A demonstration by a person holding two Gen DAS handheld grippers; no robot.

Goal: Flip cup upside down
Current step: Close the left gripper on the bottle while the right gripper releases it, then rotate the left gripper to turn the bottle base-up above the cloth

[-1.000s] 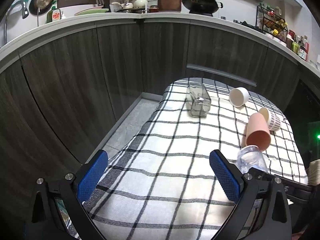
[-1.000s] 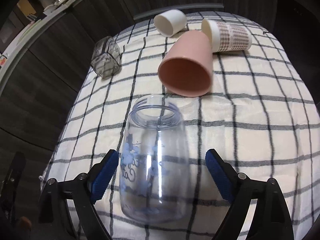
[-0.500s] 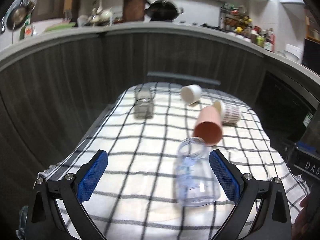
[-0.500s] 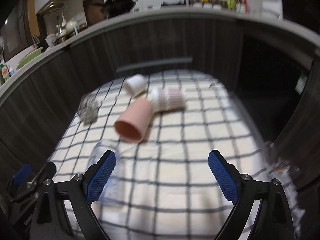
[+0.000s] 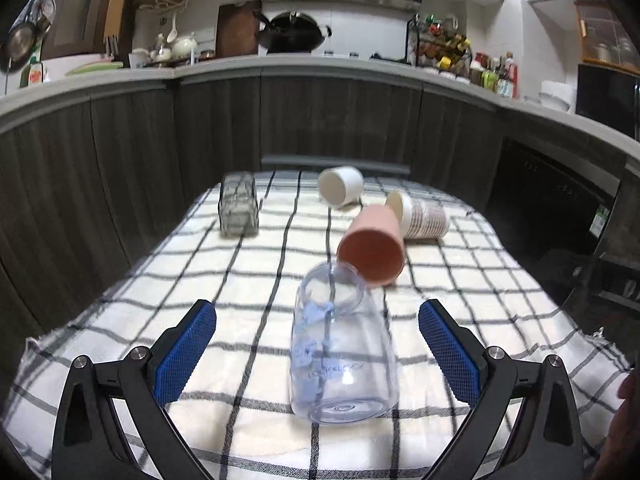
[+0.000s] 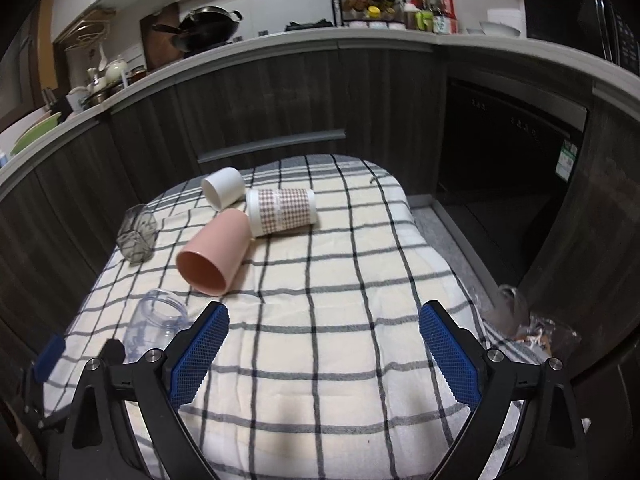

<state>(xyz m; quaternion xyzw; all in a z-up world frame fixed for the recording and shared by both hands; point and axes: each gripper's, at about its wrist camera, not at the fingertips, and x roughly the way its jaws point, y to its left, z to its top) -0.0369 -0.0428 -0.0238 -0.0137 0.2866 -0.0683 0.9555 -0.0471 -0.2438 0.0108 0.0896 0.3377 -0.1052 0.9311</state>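
A clear plastic cup with blue print (image 5: 340, 344) lies on its side on the checked cloth, mouth away from me. My left gripper (image 5: 318, 350) is open, its blue pads on either side of the cup without touching it. The same cup shows at the lower left of the right wrist view (image 6: 154, 326). My right gripper (image 6: 324, 354) is open and empty over bare cloth, to the right of the cup. A pink cup (image 5: 372, 246) lies on its side just beyond the clear one, also seen in the right wrist view (image 6: 214, 250).
A patterned paper cup (image 6: 282, 210), a white cup (image 6: 222, 188) and a grey glass tumbler (image 6: 136, 236) lie on their sides farther back on the table (image 6: 360, 280). Dark cabinets curve around the table. The floor drops away to the right (image 6: 452, 240).
My left gripper has swung right and now straddles the clear cup. My right gripper has pulled back off that cup and moved right, over bare cloth.
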